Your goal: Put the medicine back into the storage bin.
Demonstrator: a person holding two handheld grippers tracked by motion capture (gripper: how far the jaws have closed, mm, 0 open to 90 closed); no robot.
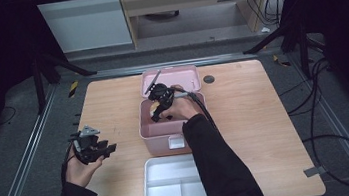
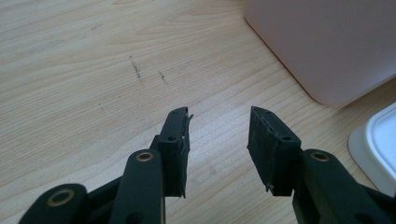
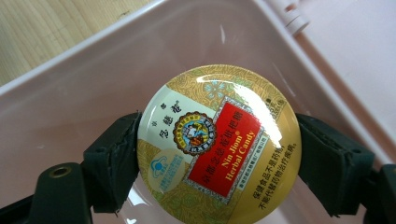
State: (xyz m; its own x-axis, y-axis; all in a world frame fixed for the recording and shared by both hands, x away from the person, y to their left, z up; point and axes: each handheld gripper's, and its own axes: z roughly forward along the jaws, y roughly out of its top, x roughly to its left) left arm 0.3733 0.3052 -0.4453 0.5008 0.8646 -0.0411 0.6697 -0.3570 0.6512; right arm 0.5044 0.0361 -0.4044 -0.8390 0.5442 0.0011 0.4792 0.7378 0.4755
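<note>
Here the right tool (image 3: 219, 154) clasps a round candy tin (image 3: 219, 144) inside the open pink box (image 1: 146, 124), above its floor; setting down and release remain. The left tool (image 2: 218, 140) stands parted and empty over the counter (image 1: 255, 118), at nine o'clock from the box. Walls crowd the tin; the white tray (image 1: 175, 181) lies at six o'clock.

Round tin (image 3: 219, 144), lid face, held in the right gripper view:
- Red panel at centre, running toward 2 o'clock: "Nin Jiom" above "Herbal Candy" in gold Latin letters, with a line of gold Chinese characters beside it.
- Cream band at 10 o'clock: dark Chinese characters, too small to read surely.
- Round emblem at centre-left: picture seal, its lettering unreadable.
- Pale disc at 8 o'clock: logo and small print, unreadable.
- Gold rim at 5 o'clock: two lines of black Chinese small print.
</note>
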